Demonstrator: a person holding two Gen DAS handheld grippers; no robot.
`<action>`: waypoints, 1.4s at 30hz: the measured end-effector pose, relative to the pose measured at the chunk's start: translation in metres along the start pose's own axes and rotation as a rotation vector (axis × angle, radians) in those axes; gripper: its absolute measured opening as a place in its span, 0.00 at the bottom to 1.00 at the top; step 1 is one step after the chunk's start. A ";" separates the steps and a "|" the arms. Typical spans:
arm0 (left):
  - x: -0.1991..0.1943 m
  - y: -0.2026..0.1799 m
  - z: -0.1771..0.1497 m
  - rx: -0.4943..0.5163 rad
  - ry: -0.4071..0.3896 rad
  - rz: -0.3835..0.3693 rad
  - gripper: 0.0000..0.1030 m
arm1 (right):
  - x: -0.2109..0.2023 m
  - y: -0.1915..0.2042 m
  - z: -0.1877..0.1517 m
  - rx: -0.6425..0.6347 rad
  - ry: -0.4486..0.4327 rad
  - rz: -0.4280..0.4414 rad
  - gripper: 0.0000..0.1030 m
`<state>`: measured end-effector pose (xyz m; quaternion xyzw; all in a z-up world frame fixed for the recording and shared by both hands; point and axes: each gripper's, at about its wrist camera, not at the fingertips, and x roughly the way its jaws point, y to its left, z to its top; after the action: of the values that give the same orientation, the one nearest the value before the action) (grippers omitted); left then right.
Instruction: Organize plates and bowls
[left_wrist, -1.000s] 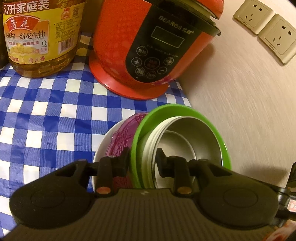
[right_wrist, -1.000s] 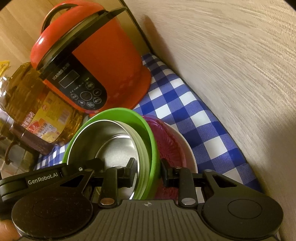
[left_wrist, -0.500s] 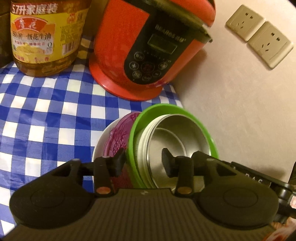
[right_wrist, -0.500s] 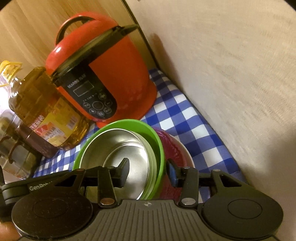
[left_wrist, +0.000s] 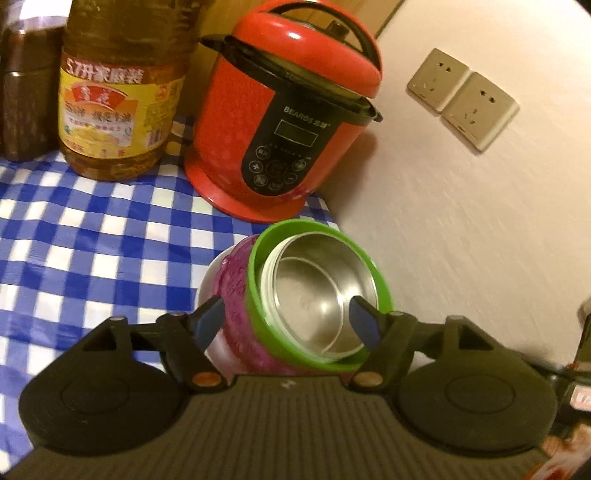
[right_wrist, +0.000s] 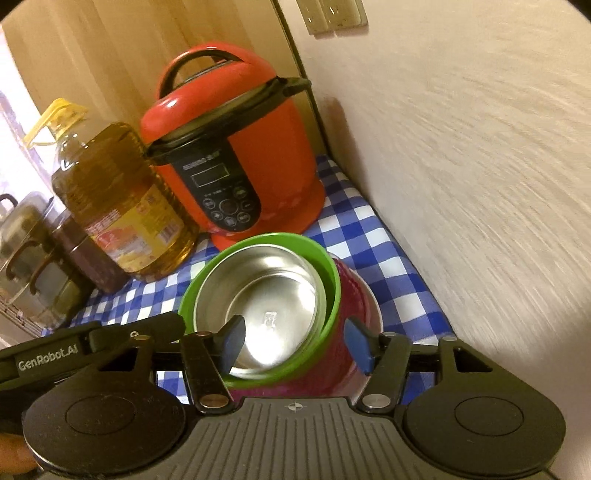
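Note:
A stack of bowls stands on the blue checked tablecloth (left_wrist: 92, 251) by the wall: a green bowl with a steel lining (left_wrist: 317, 291) sits in a purple patterned bowl (left_wrist: 236, 306), which sits in a white bowl (left_wrist: 207, 291). The stack also shows in the right wrist view, green bowl (right_wrist: 258, 295) over purple bowl (right_wrist: 347, 295). My left gripper (left_wrist: 288, 325) is open, raised over the stack's near side. My right gripper (right_wrist: 293, 341) is open, raised above the stack's near side. Neither holds anything.
A red rice cooker (left_wrist: 284, 122) stands just behind the stack. A large oil bottle (left_wrist: 118, 92) is left of it, with a dark jar (left_wrist: 22, 81) further left. The wall (left_wrist: 480, 240) with two sockets (left_wrist: 461, 99) bounds the right. Glass pots (right_wrist: 22, 258) stand at far left.
Both grippers opened wide, letting go of the green bowl's rim, and pulled up and back from the stack. The stack stays in place.

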<state>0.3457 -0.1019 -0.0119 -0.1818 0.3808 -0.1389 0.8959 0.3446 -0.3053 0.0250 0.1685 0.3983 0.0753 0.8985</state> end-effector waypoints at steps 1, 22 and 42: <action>-0.005 -0.001 -0.003 0.016 -0.005 0.011 0.73 | -0.004 0.000 -0.004 -0.002 -0.001 -0.001 0.58; -0.065 -0.005 -0.103 0.237 0.053 0.172 0.75 | -0.056 0.000 -0.098 -0.030 0.053 -0.049 0.59; -0.135 -0.015 -0.150 0.209 0.043 0.251 0.75 | -0.128 0.035 -0.150 -0.160 0.028 -0.102 0.59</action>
<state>0.1435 -0.0964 -0.0173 -0.0355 0.4028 -0.0688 0.9120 0.1474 -0.2704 0.0316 0.0747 0.4116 0.0635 0.9061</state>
